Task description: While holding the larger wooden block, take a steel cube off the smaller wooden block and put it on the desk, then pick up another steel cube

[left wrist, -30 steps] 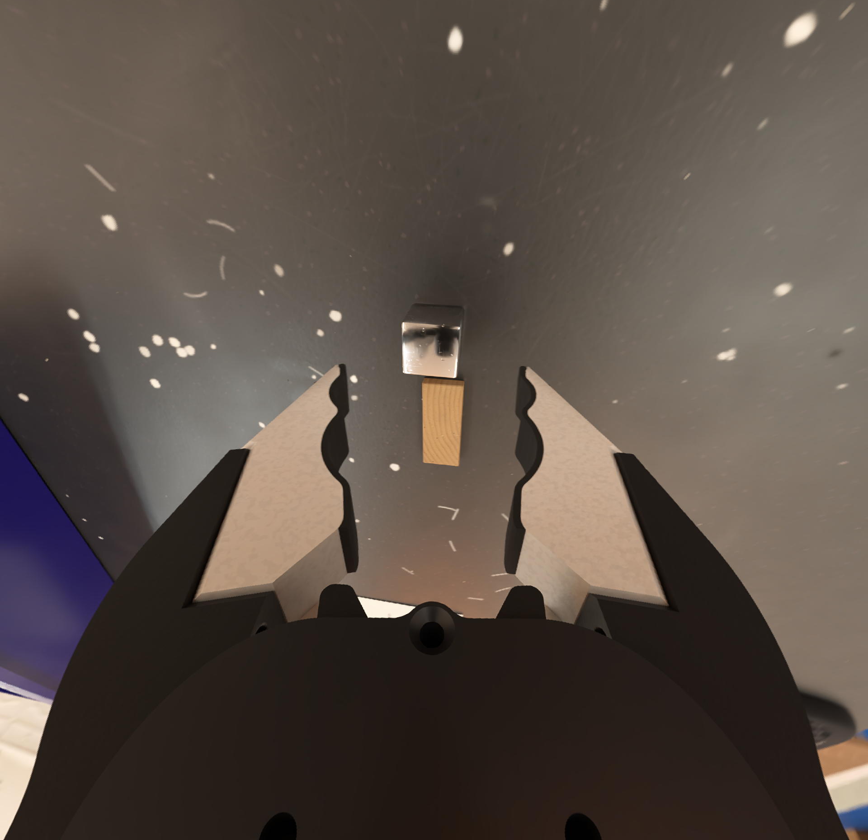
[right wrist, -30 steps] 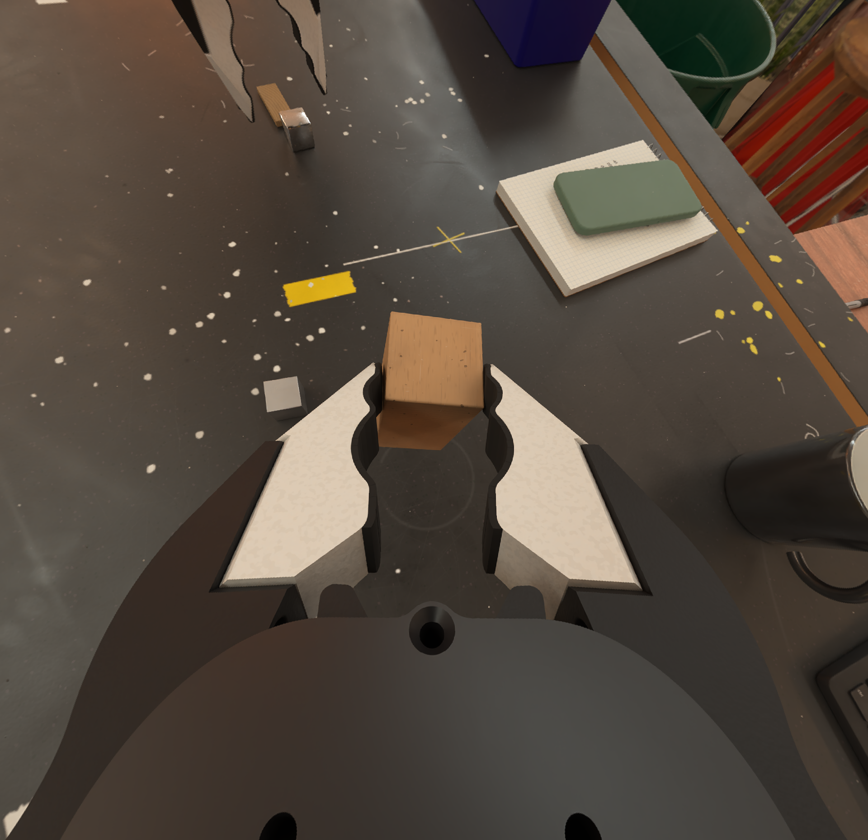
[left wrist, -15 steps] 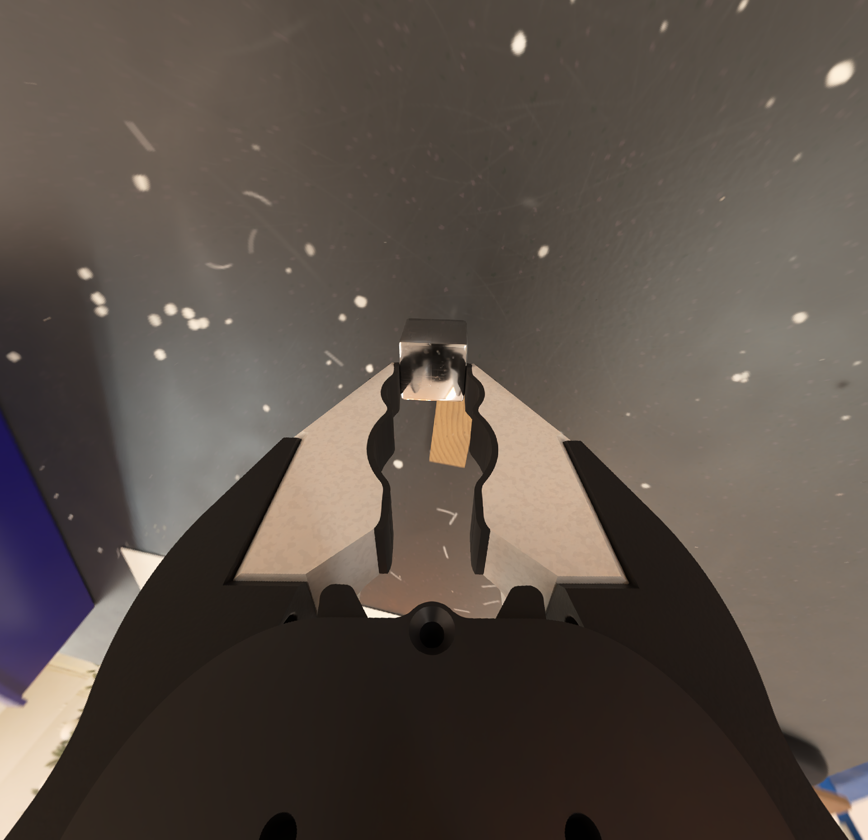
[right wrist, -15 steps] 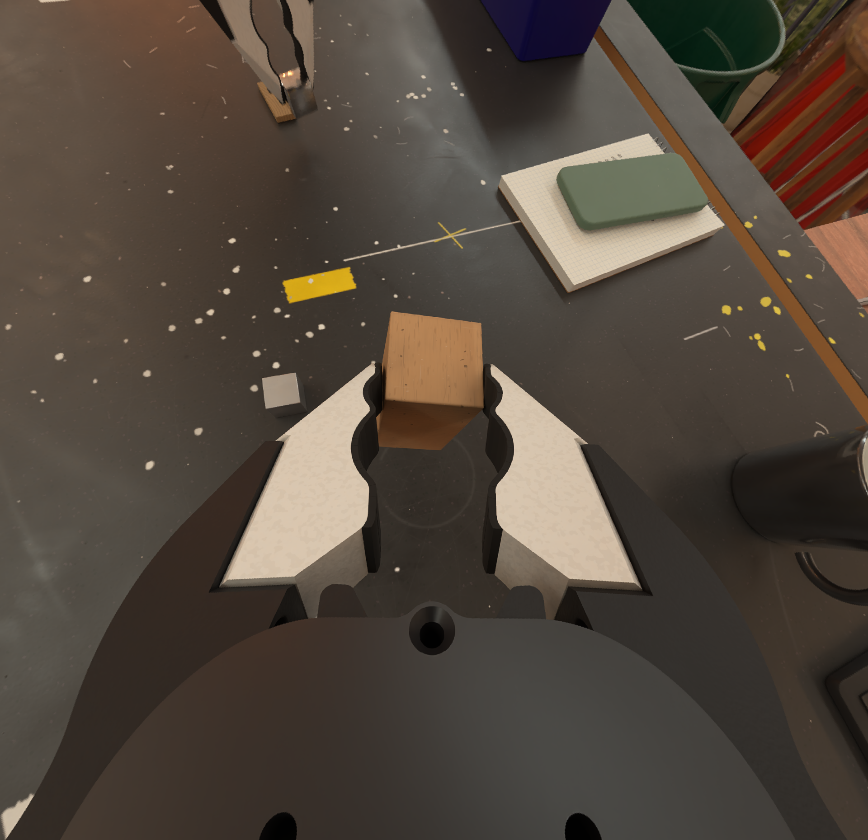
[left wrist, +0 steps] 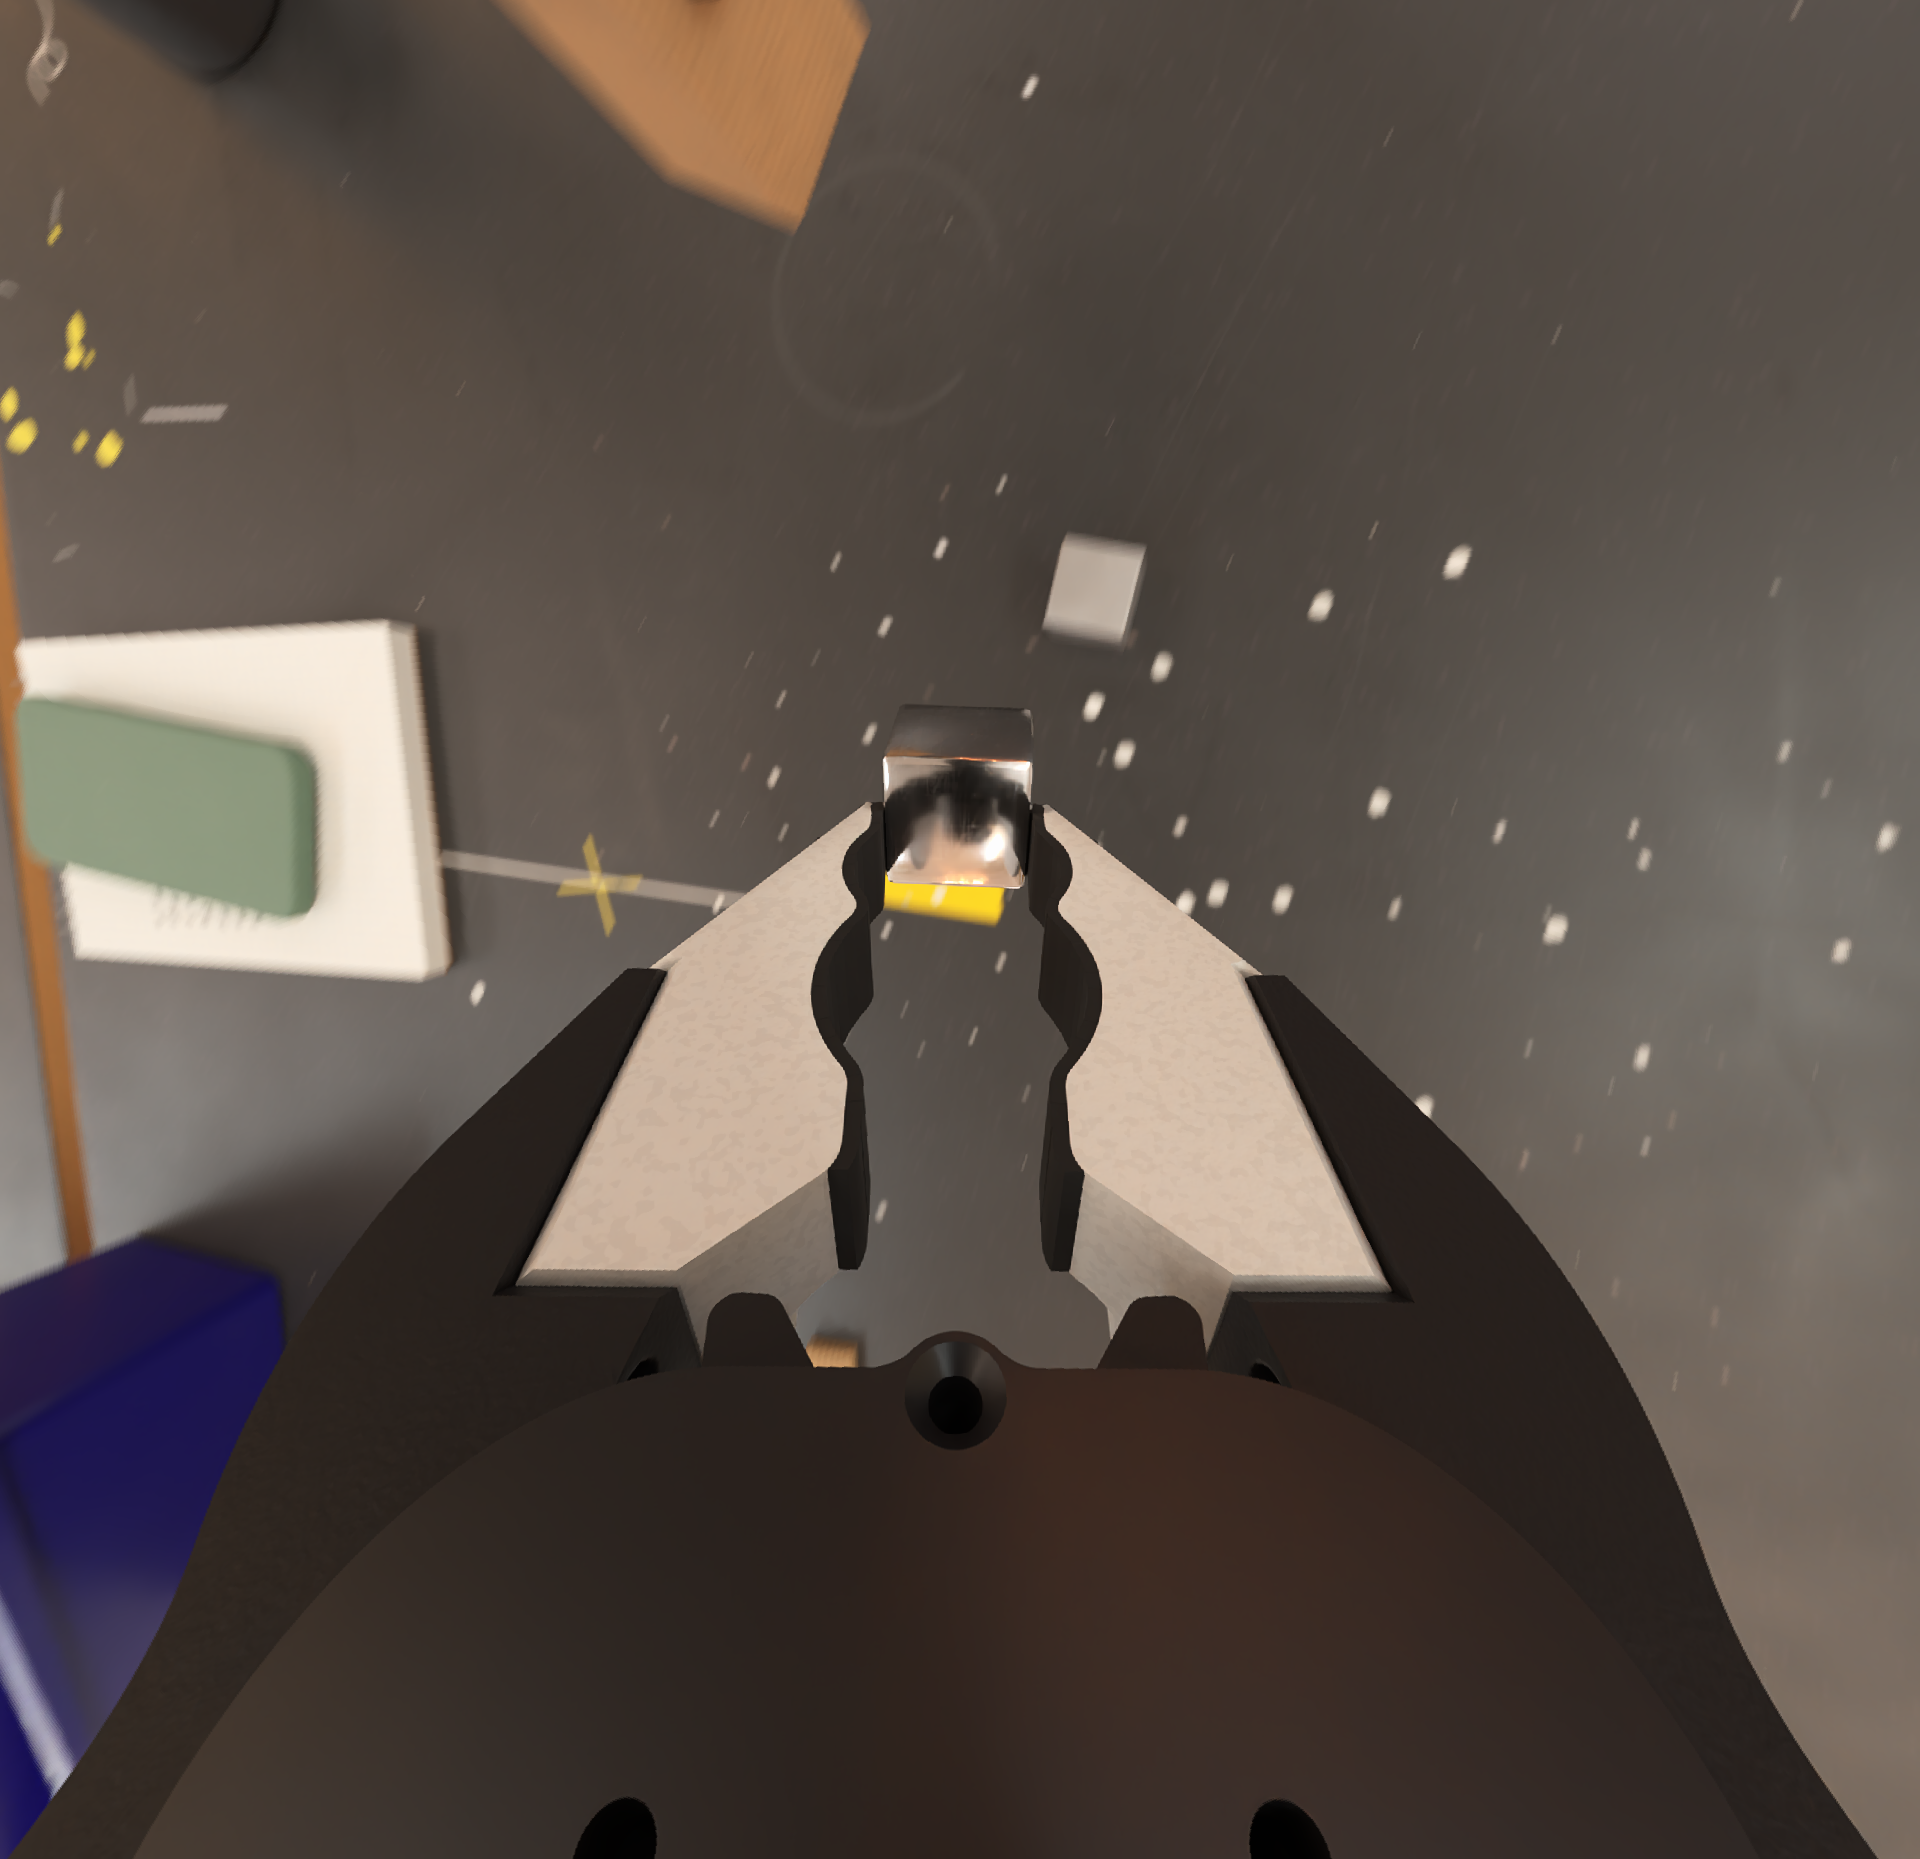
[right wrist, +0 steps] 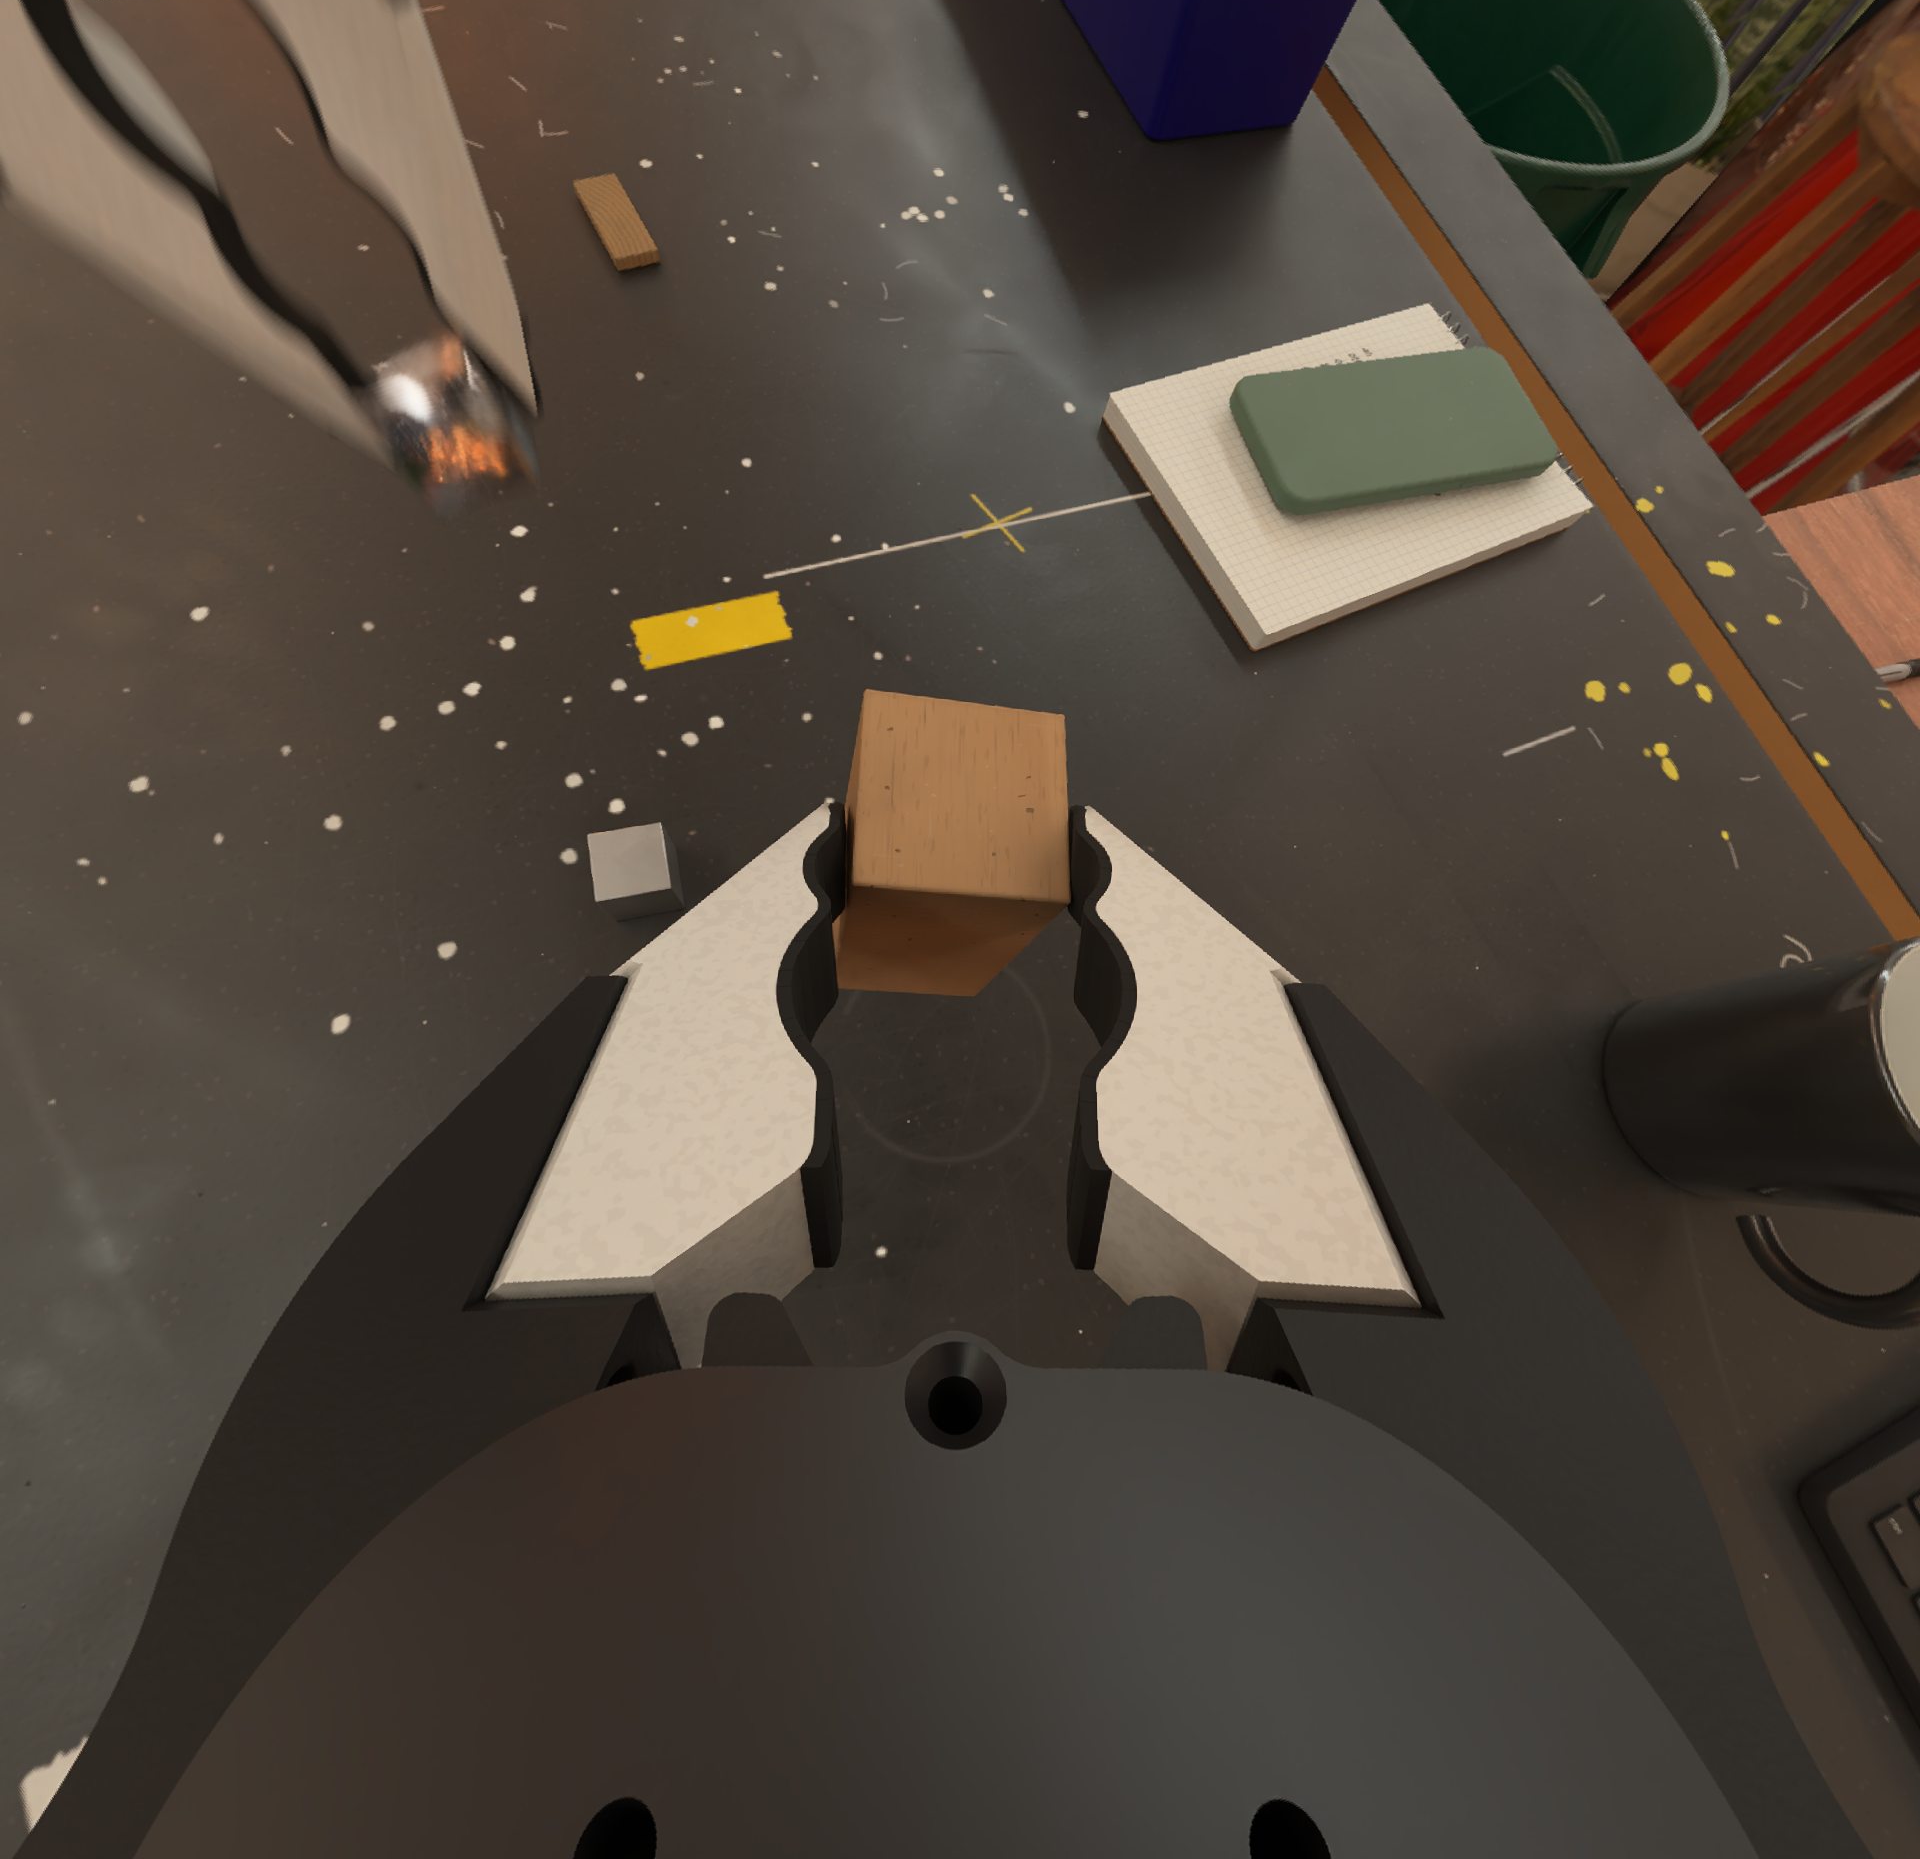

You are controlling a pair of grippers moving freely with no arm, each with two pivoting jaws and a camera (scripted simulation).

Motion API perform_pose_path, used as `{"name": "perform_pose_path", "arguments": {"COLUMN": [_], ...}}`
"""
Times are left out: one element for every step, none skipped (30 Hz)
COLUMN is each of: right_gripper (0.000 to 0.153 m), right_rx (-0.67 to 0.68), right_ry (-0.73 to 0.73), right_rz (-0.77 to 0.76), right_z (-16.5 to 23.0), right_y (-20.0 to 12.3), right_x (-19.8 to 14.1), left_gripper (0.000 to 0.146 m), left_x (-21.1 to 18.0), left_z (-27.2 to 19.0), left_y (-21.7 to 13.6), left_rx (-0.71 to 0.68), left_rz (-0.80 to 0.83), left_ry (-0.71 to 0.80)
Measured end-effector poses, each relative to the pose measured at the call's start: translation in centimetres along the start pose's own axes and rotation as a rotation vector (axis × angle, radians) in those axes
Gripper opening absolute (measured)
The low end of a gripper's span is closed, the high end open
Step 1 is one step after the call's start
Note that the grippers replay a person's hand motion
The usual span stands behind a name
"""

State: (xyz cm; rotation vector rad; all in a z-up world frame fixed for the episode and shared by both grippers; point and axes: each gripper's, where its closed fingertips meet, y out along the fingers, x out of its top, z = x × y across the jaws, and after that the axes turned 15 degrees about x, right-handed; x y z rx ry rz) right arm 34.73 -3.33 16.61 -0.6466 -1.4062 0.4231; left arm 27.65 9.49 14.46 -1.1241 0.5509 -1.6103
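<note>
Left wrist view: the left tool (left wrist: 956, 822) has its two fingers drawn in narrow on a shiny steel cube (left wrist: 956, 799), pinched between the fingertips (left wrist: 821, 874) and carried in the air above the dark, paint-flecked surface (left wrist: 1455, 355). Just under the cube in the picture shows a strip of yellow tape (left wrist: 951, 905) stuck to the surface. A second, dull grey steel cube (left wrist: 1093, 588) sits on the surface farther ahead and a little to the right. At the top, the larger wooden block (left wrist: 707, 64) fills the upper edge. To the left lies a white notepad (left wrist: 312, 770) with a green case (left wrist: 166, 807) on it, and a blue box (left wrist: 125, 1394) stands at the lower left. A sliver of pale wood (left wrist: 831, 1352) shows between the finger bases.

Right wrist view: the right tool (right wrist: 954, 833) grips the larger wooden block (right wrist: 956, 822) between its fingertips, lifted clear of the surface (right wrist: 312, 1082). The left tool (right wrist: 457, 427) hangs at the upper left, blurred, with the shiny steel cube (right wrist: 447, 433) at its tips. The smaller wooden block (right wrist: 616, 220) lies flat on the surface beyond it, with nothing on top. The grey steel cube (right wrist: 632, 869) rests on the surface just left of the right tool's fingers. The yellow tape (right wrist: 710, 630) lies ahead, the notepad (right wrist: 1351, 562) and green case (right wrist: 1392, 427) to the right, the blue box (right wrist: 1195, 22) and a green bin (right wrist: 1558, 74) farther back, and a black mug (right wrist: 1766, 1113) at the right edge.
</note>
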Motion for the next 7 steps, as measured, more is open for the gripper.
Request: {"name": "perform_pose_path", "arguments": {"right_gripper": [0.043,0.043,0.043,0.043,0.043,0.043,0.043], "right_rx": [-0.002,-0.002,-0.003,-0.005,-0.006,-0.007,-0.006], "right_ry": [0.0,0.001,0.001,0.0,-0.001,0.0,0.0], "right_rz": [-0.002,-0.005,-0.007,-0.009,-0.012,-0.015,-0.019], "right_z": [0.0,0.0,0.0,0.0,0.0,0.0,0.0], "right_y": [-0.1,-0.2,-0.3,-0.5,-0.6,-0.7,-0.8], "right_x": [0.0,0.0,0.1,0.1,0.1,0.2,0.2], "left_gripper": [0.027,0.027,0.027,0.027,0.027,0.027,0.027], "left_x": [1.4,2.4,3.1,3.6,3.8,4.0,4.2], "left_z": [-1.1,-2.4,-3.5,-4.1,-4.6,-5.2,-5.6], "left_y": [1.2,2.3,3.5,4.8,6.1,7.2,8.0], "left_rx": [-0.008,-0.04,-0.068,-0.068,-0.058,-0.065,-0.081], "left_rz": [-0.01,-0.011,-0.006,0.011,0.035,0.057,0.074], "left_ry": [-0.002,0.003,0.015,0.026,0.041,0.049,0.036]}}
